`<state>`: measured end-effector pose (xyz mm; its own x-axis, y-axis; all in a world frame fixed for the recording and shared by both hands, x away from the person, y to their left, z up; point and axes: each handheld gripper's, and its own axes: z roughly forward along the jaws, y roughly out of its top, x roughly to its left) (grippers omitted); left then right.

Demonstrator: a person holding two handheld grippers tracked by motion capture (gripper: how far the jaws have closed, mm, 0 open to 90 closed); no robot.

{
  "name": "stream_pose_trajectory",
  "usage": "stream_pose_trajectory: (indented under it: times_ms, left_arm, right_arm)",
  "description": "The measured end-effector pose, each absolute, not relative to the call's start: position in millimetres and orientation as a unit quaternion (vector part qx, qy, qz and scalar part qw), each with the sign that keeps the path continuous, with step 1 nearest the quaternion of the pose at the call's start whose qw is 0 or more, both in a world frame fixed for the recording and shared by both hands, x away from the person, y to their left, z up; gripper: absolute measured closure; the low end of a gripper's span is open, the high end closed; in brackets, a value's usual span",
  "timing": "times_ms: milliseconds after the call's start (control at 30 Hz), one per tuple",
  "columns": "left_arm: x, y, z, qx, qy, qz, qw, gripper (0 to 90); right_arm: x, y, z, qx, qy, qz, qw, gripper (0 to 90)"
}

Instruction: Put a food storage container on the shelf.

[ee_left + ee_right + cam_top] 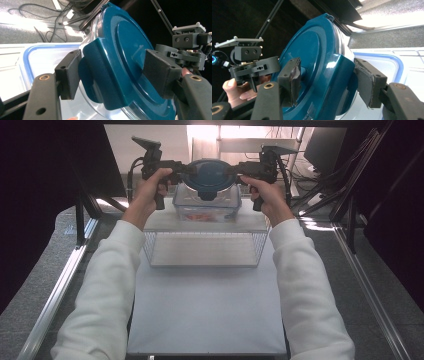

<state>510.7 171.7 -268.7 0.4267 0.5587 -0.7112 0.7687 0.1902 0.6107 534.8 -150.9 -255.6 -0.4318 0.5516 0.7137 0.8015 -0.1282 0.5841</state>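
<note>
1. A round clear plastic container with a dark teal snap-on lid [209, 178] is held up in the air at the far middle of the table, directly above a clear rectangular storage box with a blue rim [206, 206].
2. The left gripper [184, 170] is clamped on the container's left edge; in the left gripper view its 2 black pads press a lid latch [100, 75] and the lid's top face.
3. The right gripper [234, 169] is clamped on the right edge; in the right gripper view its 2 pads squeeze the opposite latch [337, 82].
4. The storage box holds something orange-red, too blurred to identify.
5. Just near of the box stands a white wire basket [204, 249].
6. Both rest on a white table top [205, 315] with metal rails [55, 295] along the left and right sides.
7. Grey speckled floor [30, 285] lies beside the table, black curtains hang at both sides, and bright light and cables [312, 172] show at the far end.
</note>
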Motion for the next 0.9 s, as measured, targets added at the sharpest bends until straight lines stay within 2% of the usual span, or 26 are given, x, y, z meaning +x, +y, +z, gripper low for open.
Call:
stream_pose_trajectory:
  times_ms: [167,267,400,600,700,833,900]
  left_arm:
    - [508.4,165.5,-267.5,0.641,0.521,-0.071,0.56,27.4]
    - [507.7,163.2,-267.6,0.646,0.518,-0.06,0.557,16.3]
    - [498.7,163.6,-265.0,0.652,0.513,-0.016,0.558,9.8]
    - [464.2,181.8,-257.3,0.637,0.502,0.033,0.584,8.4]
    - [440.8,194.4,-260.6,0.629,0.495,0.041,0.598,8.6]
    - [407.4,200.7,-268.4,0.655,0.479,0.08,0.578,9.2]
    - [391.6,200.0,-274.7,0.673,0.469,0.083,0.566,9.9]
  right_arm:
    - [533.5,-151.4,-258.2,-0.512,-0.648,-0.554,0.105,39.7]
    - [529.6,-151.1,-257.5,-0.507,-0.648,-0.564,0.068,26.6]
    - [523.4,-160.4,-258.0,-0.494,-0.639,-0.586,0.064,18.4]
    - [493.9,-186.4,-250.4,-0.449,-0.65,-0.612,0.025,16.2]
    - [474.4,-197.5,-249.8,-0.423,-0.67,-0.611,-0.003,17.5]
    - [451.4,-206.6,-254.3,-0.397,-0.689,-0.606,-0.019,18.5]
    - [438.7,-210.6,-258.9,-0.382,-0.702,-0.6,-0.033,19.8]
